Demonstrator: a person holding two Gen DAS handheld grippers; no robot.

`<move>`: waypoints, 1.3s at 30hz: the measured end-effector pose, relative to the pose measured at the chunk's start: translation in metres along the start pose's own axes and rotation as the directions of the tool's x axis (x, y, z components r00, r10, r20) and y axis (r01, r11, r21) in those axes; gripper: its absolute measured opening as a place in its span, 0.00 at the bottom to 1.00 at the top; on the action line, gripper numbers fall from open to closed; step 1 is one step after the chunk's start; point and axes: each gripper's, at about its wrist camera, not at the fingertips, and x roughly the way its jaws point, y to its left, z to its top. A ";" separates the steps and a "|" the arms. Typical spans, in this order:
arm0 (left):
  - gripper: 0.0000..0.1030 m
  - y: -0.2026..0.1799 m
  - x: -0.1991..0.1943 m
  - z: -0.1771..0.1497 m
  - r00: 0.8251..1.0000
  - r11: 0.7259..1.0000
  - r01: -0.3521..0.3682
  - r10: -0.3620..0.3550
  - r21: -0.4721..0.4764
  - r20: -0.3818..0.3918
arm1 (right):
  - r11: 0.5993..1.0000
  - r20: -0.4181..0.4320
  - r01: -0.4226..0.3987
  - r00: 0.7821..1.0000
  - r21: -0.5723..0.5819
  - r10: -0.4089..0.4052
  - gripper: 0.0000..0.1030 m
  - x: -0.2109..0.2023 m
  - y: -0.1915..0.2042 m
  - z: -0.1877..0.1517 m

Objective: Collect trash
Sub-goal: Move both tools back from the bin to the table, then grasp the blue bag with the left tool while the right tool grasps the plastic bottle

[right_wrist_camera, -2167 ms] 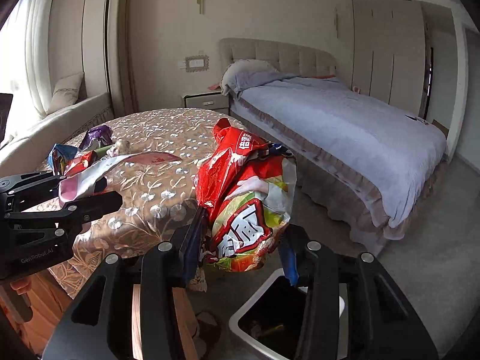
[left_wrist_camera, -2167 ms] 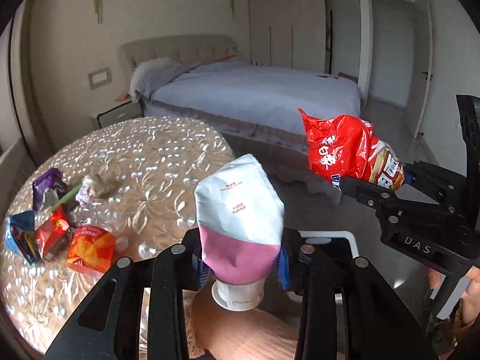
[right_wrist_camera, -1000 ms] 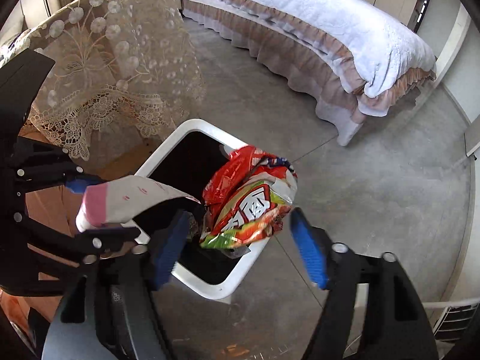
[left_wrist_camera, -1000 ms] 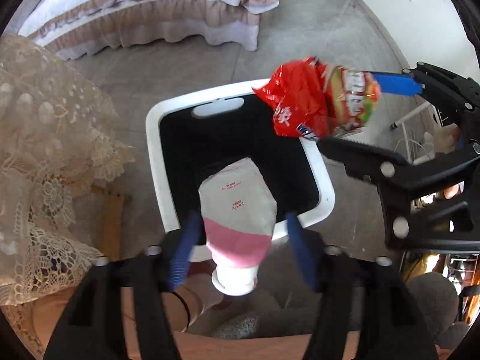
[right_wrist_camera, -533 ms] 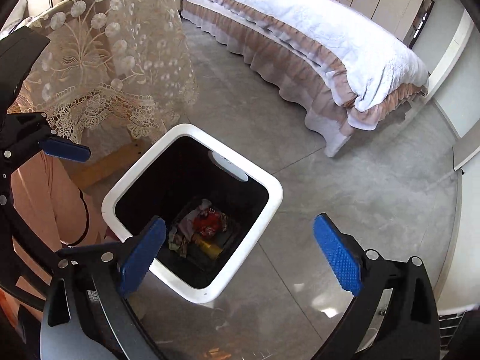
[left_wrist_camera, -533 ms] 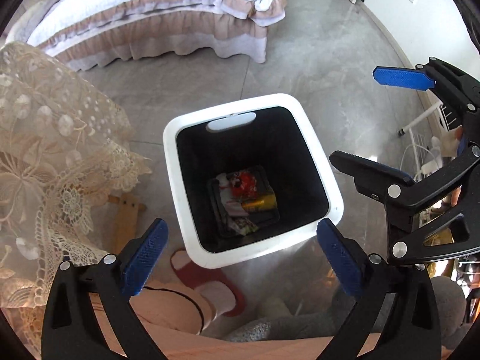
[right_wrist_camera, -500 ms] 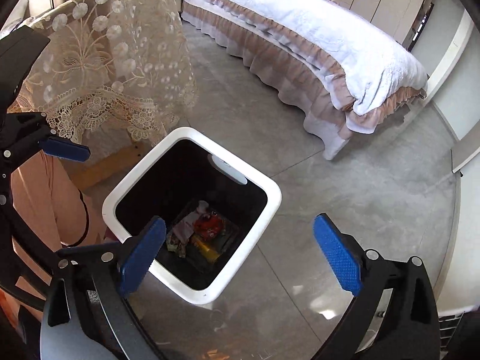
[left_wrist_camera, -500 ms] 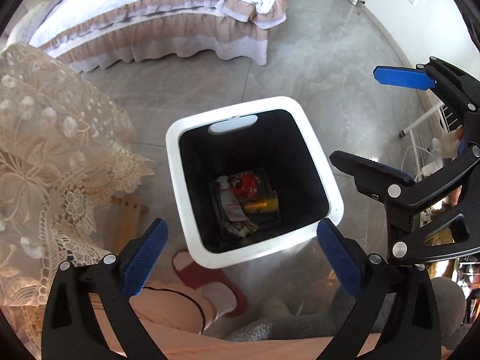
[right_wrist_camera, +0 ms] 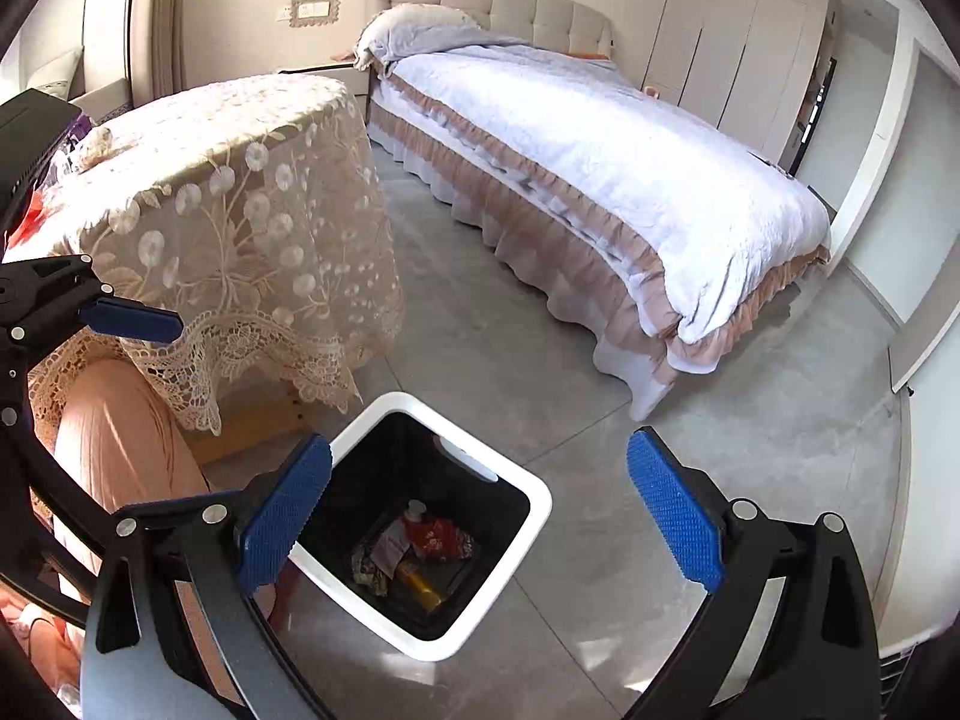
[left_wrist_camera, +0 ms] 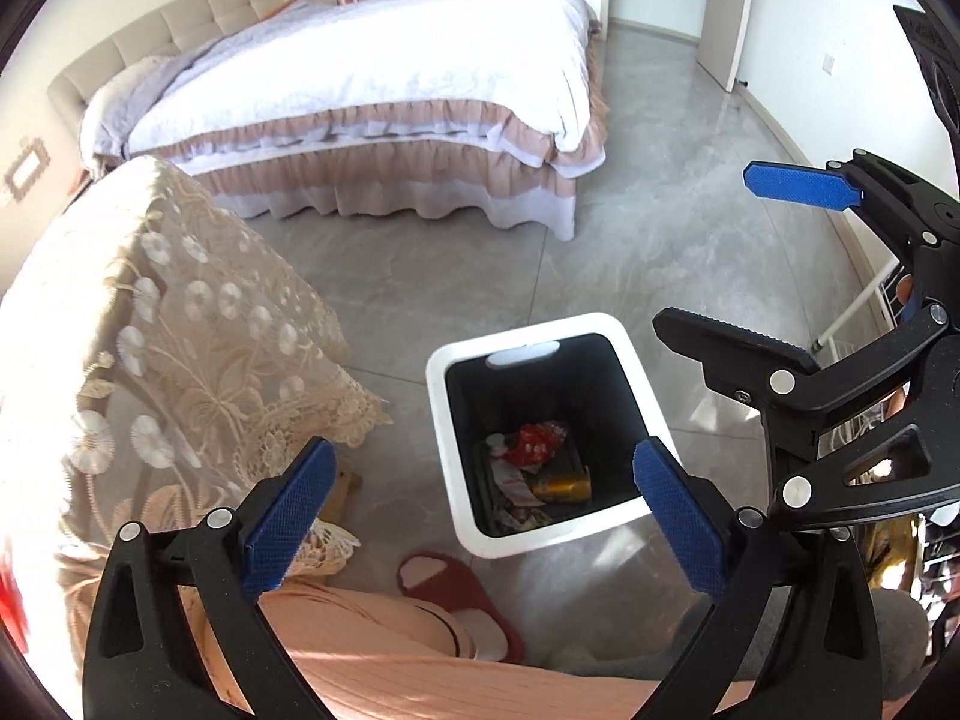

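Both claws hang spread wide and empty above the white trash bin (left_wrist_camera: 543, 333): left gripper (left_wrist_camera: 480, 498), right gripper (right_wrist_camera: 480, 498). The wrappers (right_wrist_camera: 435, 540) lie at the bin's bottom, near the lace-covered table (right_wrist_camera: 228, 180).

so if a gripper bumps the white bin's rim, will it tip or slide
The bin looks tall and narrow, so a high push could tip it. It holds only a few wrappers, so it is probably light. The floor looks glossy; a low push likely slides it.
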 end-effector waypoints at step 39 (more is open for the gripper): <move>0.95 0.230 -0.224 -0.138 0.715 0.611 -0.518 0.693 -0.599 0.089 | 0.915 0.320 -0.376 0.857 -0.149 0.404 0.95 -0.081 0.232 0.146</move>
